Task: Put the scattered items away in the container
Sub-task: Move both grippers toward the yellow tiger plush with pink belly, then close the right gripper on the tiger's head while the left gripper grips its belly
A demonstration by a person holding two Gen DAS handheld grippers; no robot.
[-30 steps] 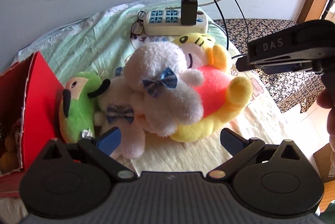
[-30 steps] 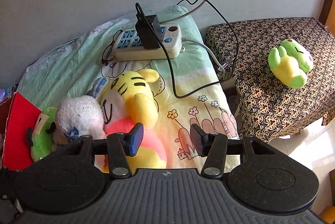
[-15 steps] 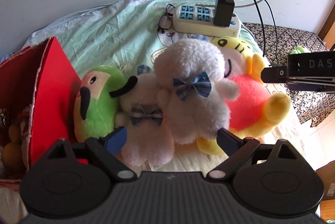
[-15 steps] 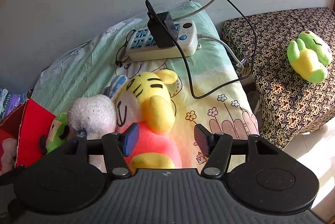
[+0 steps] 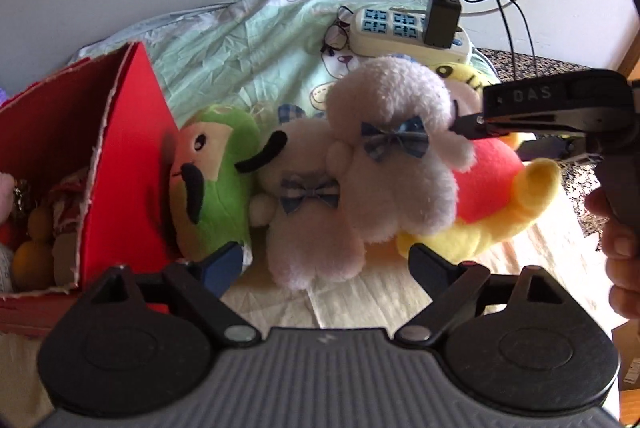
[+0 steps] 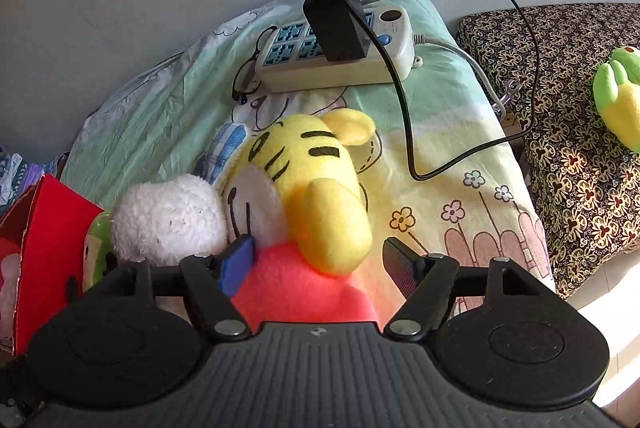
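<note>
At the left edge of my left view the red box (image 5: 132,164) stands open, toys inside. Against it leans a green plush (image 5: 216,180); two white bow-tied plushes (image 5: 384,164) overlap a yellow tiger (image 6: 304,184).

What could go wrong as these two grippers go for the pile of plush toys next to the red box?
The open left gripper faces two white plush toys with blue bows lying on each other, so it may lift both or drop one.

The open right gripper straddles the yellow tiger plush in red, which underlies the white pile; pulling could topple it.

The red cardboard box already holds things and might overflow.
</note>
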